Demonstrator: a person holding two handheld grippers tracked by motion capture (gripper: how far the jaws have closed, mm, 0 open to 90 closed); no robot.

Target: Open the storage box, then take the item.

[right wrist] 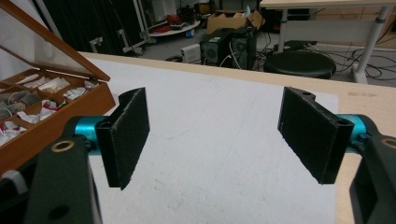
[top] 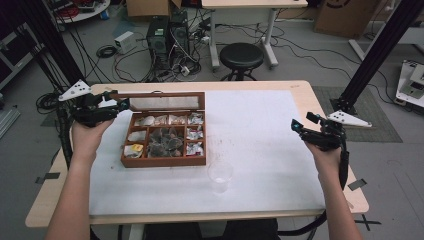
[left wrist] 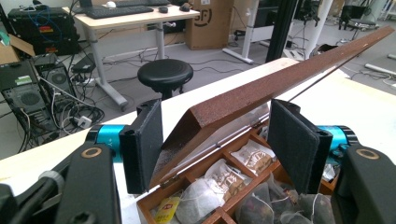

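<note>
The left gripper (left wrist: 215, 140) is seen closest, its jaws set at either side of the corner of the raised lid (left wrist: 280, 79) of the wooden tea box (top: 163, 161); a gap shows between the lid edge and the pad (left wrist: 292, 140) on one side, so a firm grip cannot be confirmed. The lid is held tilted up over compartments filled with tea bags (top: 165, 140). The box is placed at the left of the white mat (top: 260, 130). A clear plastic cup (top: 220, 176) stands near the box's front right corner. The right gripper (top: 299, 126) is held well apart at the right, jaws wide and empty.
</note>
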